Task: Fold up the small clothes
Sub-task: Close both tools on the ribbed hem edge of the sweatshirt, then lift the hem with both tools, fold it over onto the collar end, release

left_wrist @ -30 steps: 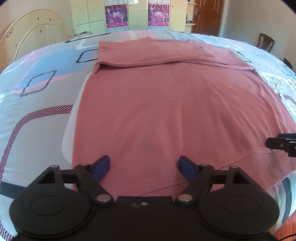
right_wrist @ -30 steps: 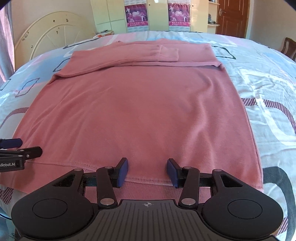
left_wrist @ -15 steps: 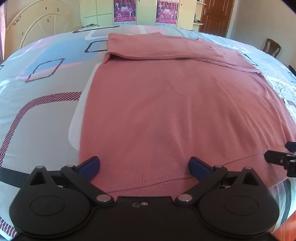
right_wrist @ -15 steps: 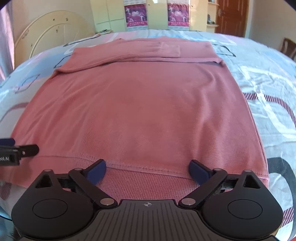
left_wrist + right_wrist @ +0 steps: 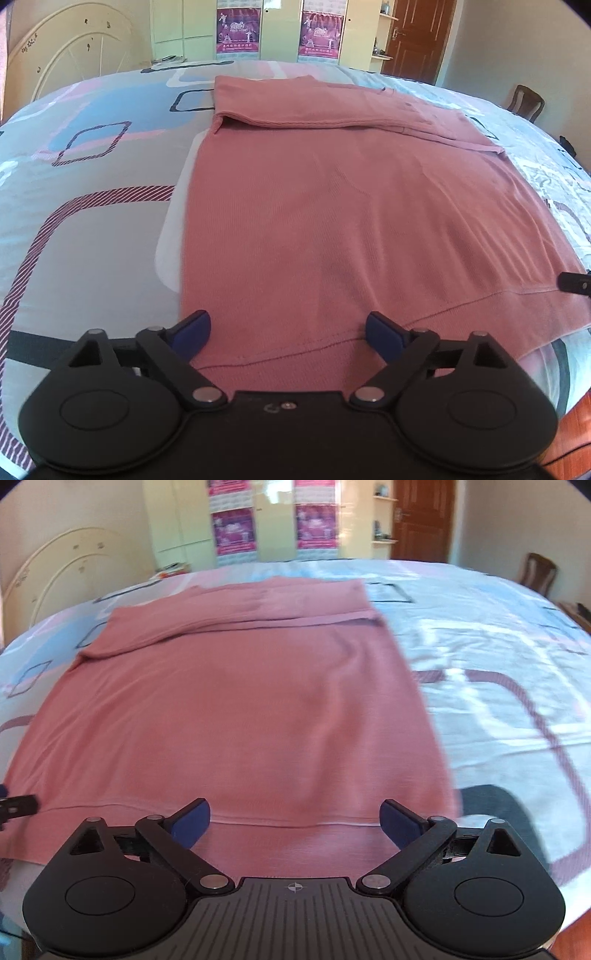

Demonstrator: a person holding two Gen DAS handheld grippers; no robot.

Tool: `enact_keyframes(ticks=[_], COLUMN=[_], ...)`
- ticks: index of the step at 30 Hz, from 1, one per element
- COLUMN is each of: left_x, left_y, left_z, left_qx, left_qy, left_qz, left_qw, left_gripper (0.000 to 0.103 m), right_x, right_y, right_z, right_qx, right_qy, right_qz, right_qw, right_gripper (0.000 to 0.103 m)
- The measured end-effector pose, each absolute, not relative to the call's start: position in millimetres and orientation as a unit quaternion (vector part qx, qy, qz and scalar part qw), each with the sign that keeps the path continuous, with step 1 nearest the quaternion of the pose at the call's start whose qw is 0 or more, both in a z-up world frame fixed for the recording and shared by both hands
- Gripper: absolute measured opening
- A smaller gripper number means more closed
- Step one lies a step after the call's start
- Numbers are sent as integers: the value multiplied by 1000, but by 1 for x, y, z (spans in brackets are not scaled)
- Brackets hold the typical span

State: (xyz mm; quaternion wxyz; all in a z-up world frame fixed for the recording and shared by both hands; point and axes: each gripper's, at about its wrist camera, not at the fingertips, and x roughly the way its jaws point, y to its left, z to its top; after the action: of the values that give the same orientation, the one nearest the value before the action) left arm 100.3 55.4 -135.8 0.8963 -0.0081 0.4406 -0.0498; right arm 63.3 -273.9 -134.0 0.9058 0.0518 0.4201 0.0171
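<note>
One pink sweater (image 5: 332, 206) lies flat on the patterned bedsheet (image 5: 92, 206), sleeves folded across at 12 o'clock. Two grippers: left gripper (image 5: 288, 328) and right gripper (image 5: 295, 818), both spread wide over the 6 o'clock hem, holding nothing.

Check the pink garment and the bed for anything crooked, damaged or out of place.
Nothing stands out. The pink garment lies flat on the patterned bedsheet, its far part folded over in a neat band. Near hem runs straight. Both the left gripper and right gripper are open at that hem.
</note>
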Motion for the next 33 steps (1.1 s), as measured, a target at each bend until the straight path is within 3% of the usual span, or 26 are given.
enact_keyframes(ticks=[2,6,12,15,17,18,20,22,25,33], left_x=[98,93,89,95,102,106,111,115,120,176], left_y=[62,76,88,93,97,99,99,98,97,99], left_z=[-135,-136,-141,-139,-138,-139,-140,-139,-131,-80], left_qx=[-16,-33,-81,-99,-126,-147,-164,-170,-184,-235], left_qy=[444,454,457,465,474,480,485,483,472,401], left_qz=[-51,-55,-61,-72,-91,-102,-112,-120,-133,-147], left_qw=[894,889,883,877,867,859,852,851,852,873], left_gripper=[82,82,68,47,24,18,16,15,15,14], right_x=[60,53,54,54,54,54,53,56,59,101], right_y=[-287,-313,-338,-343,-345,-346,-347,-350,-356,-371], right_z=[-132,-132,-145,-151,-151,-150,-147,-147,-143,-99], right_qx=[53,63,90,105,114,122,132,140,165,255], right_qy=[423,428,445,449,452,456,462,471,482,436], right_qz=[3,-28,-50,-51,-50,-45,-39,-37,-22,40], right_qw=[905,901,890,886,883,881,876,870,860,862], right_gripper=[81,80,72,71,60,55,41,34,11,10])
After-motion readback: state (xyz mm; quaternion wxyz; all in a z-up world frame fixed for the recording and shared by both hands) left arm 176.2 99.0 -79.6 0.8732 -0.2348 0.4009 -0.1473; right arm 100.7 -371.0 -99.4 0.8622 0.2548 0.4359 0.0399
